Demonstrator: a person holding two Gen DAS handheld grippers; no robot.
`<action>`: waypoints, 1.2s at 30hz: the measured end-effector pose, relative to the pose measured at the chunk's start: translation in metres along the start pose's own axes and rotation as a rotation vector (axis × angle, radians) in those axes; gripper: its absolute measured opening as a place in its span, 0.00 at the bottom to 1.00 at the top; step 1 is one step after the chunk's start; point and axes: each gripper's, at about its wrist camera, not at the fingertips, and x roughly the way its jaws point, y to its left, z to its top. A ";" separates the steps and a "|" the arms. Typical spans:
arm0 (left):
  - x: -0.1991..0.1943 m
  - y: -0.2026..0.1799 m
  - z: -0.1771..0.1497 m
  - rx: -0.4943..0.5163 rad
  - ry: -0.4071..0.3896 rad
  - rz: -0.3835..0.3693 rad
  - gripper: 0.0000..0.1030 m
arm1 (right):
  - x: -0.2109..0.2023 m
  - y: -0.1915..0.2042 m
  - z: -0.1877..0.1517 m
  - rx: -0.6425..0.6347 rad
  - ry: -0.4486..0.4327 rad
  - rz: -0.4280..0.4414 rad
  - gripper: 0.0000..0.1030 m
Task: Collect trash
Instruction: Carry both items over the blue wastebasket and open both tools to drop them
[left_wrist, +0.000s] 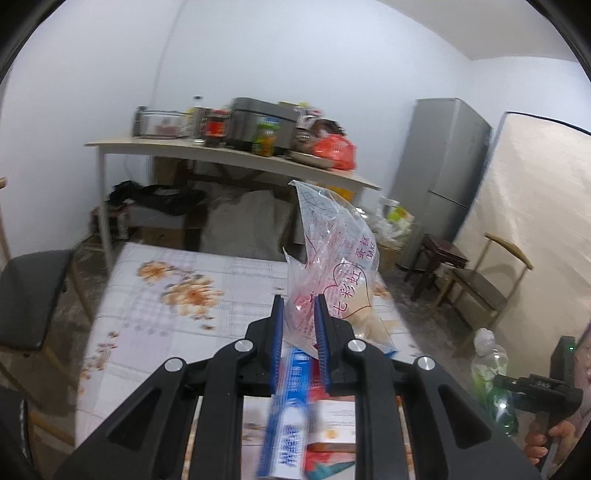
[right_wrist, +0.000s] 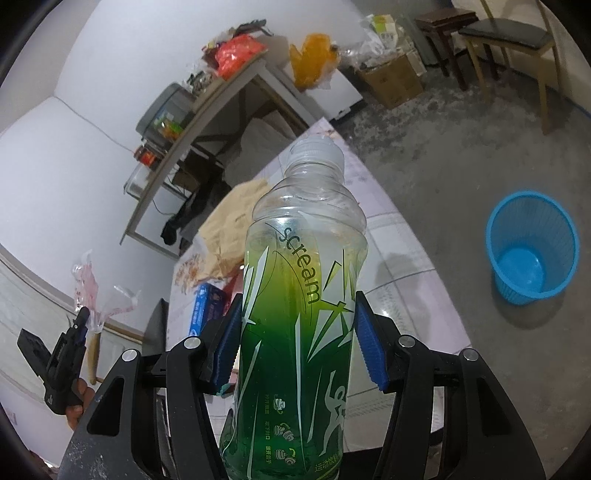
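Left gripper (left_wrist: 300, 297) pinches a clear printed plastic bag (left_wrist: 334, 258) between nearly closed blue pads, lifted above the floral-cloth table (left_wrist: 166, 295). Right gripper (right_wrist: 299, 314) clamps a green-labelled plastic bottle (right_wrist: 303, 295) about half-wide, cap pointing toward twelve o'clock. At three o'clock of the bottle, a blue wastebasket (right_wrist: 532, 251) stands on the floor. A blue box (right_wrist: 207, 302) lies on the table at nine o'clock.
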 end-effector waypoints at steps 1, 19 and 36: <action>0.002 -0.007 0.001 0.008 0.005 -0.016 0.15 | -0.004 -0.003 0.001 0.004 -0.010 0.003 0.52; 0.145 -0.244 -0.025 0.165 0.448 -0.401 0.15 | -0.089 -0.134 -0.010 0.296 -0.214 -0.068 0.52; 0.353 -0.460 -0.192 0.376 0.870 -0.338 0.53 | -0.001 -0.323 0.029 0.717 -0.079 -0.066 0.53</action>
